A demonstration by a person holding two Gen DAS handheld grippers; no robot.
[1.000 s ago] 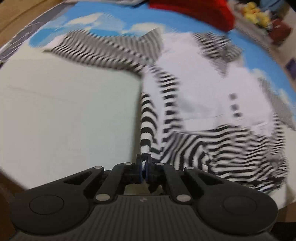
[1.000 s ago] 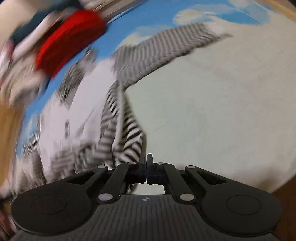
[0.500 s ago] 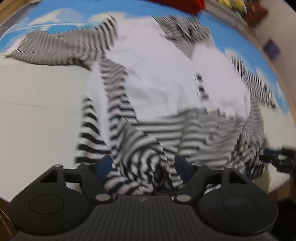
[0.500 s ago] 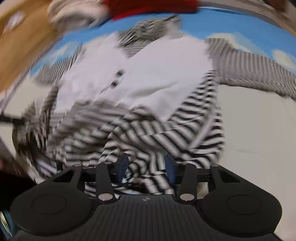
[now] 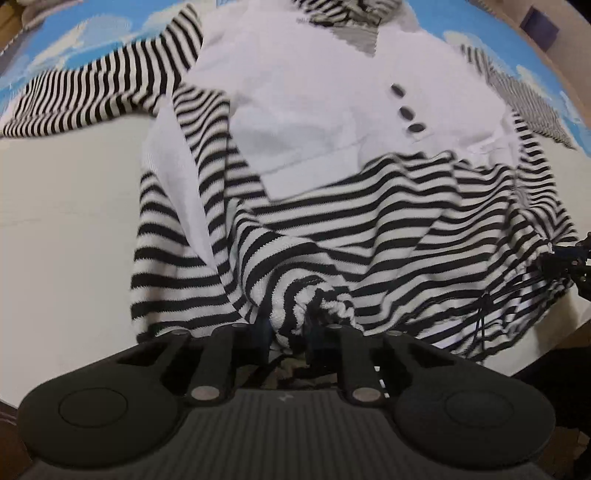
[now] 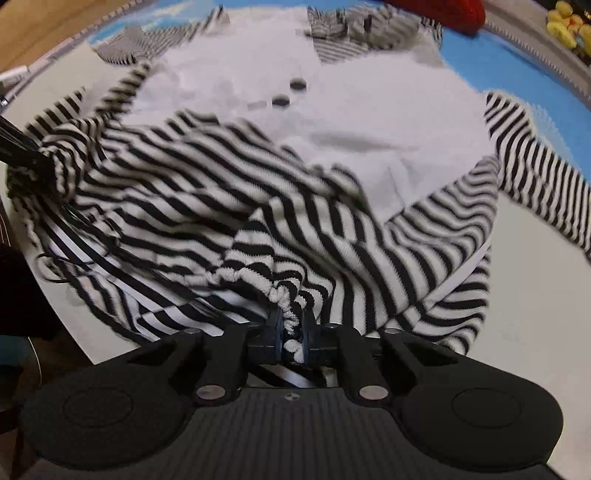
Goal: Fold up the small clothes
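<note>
Cream tabletop (image 5: pixel 66 206) edged with a blue cloud-print mat (image 5: pixel 92 33), carrying a black-and-white striped garment (image 5: pixel 369 229) with white chest panel and dark buttons (image 5: pixel 406 110), hem rumpled near the front edge. Left gripper (image 5: pixel 286 326) and right gripper (image 6: pixel 291 328) just closed, each pinching a bunched fold of striped hem.

The right gripper (image 6: pixel 293 334) had just been closing, and its jaws pinched a bunched fold of the striped garment (image 6: pixel 258 206) at the hem. The garment, black and white striped with a plain white chest panel (image 6: pixel 332 110) and two dark buttons (image 6: pixel 297 85), lay spread over the white counter (image 6: pixel 535 314). At 9 o'clock the other gripper (image 6: pixel 33 158) held the hem too. At 12 o'clock a red cloth (image 6: pixel 443 11) lay on the blue cloud-patterned mat (image 6: pixel 480 55). One striped sleeve (image 6: pixel 535 177) reached toward 3 o'clock.
</note>
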